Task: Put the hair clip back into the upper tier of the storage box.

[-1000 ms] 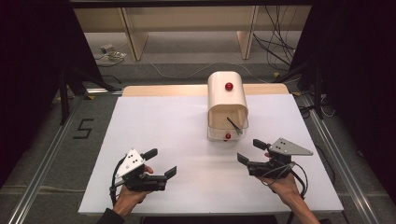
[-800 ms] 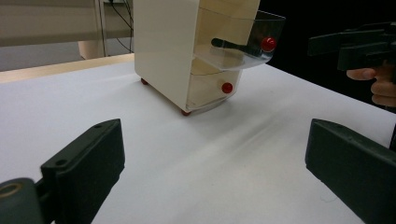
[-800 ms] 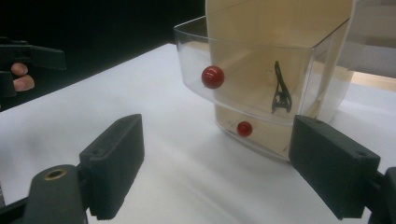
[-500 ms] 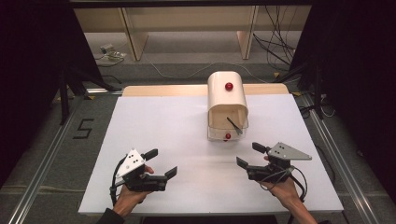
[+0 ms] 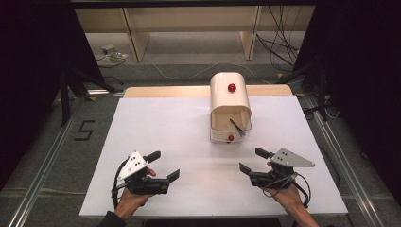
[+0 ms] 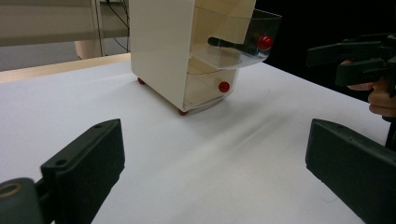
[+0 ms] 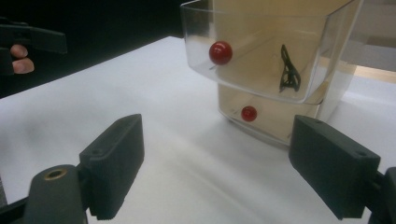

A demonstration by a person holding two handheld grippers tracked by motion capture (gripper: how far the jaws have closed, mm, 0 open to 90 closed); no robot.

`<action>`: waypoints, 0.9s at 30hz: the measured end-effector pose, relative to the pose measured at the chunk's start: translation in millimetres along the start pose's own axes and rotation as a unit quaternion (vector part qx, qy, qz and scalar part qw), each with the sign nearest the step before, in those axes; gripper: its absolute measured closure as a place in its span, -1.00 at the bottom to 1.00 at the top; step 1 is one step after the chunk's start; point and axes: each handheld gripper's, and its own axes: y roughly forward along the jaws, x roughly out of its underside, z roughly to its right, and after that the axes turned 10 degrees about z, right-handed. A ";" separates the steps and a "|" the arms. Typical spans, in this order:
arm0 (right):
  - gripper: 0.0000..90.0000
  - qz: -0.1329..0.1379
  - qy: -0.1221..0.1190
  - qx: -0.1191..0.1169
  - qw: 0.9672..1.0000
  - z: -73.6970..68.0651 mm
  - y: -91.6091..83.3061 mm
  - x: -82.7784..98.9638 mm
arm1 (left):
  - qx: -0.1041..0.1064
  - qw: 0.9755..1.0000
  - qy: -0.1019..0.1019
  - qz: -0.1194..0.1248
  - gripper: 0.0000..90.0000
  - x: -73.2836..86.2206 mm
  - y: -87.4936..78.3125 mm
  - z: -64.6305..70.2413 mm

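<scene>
Near the person, the left gripper (image 5: 166, 165) and the right gripper (image 5: 252, 160) are resting on the white surface (image 5: 179, 127) with jaws wide open, holding nothing. The right one is probably best approaching the red knob (image 7: 220, 52) straight and slowly. Farther, right of centre, the cream drawer box (image 5: 230, 106) is standing, its clear upper drawer (image 7: 261, 60) pulled out and carrying a black clip (image 7: 288, 67).

Free room: bare white table (image 5: 189, 142) between the left gripper (image 5: 166, 166) and right gripper (image 5: 250, 161), and ahead of both, jaws apart. Obstacle: cream drawer cabinet (image 5: 230, 101) ahead of the right gripper, its clear upper drawer (image 7: 261, 56) pulled out, overhanging the table toward the right gripper.
</scene>
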 end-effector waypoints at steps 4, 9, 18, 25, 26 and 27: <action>-0.57 0.000 -0.004 0.001 1.000 -0.3 -1.2 2.3 | 0.003 1.000 0.000 -0.001 -0.90 0.3 0.4 0.5; -0.57 -0.001 -0.001 0.006 1.000 0.7 -4.1 4.5 | 0.008 1.000 0.002 -0.007 -0.90 0.8 0.5 0.9; -0.58 -0.008 0.005 0.010 1.000 0.1 -7.8 10.8 | 0.008 1.000 0.001 -0.010 -0.90 1.2 1.3 1.4; -0.58 -0.006 0.006 0.015 1.000 1.9 -10.6 10.7 | 0.009 1.000 0.001 -0.010 -0.90 1.2 1.4 1.4; -0.58 -0.005 0.006 0.016 1.000 2.4 -10.9 10.8 | 0.009 1.000 0.001 -0.011 -0.90 1.1 1.3 1.3; -0.58 -0.004 0.008 0.017 1.000 2.4 -11.2 11.0 | 0.009 1.000 0.001 -0.011 -0.90 1.1 1.3 1.3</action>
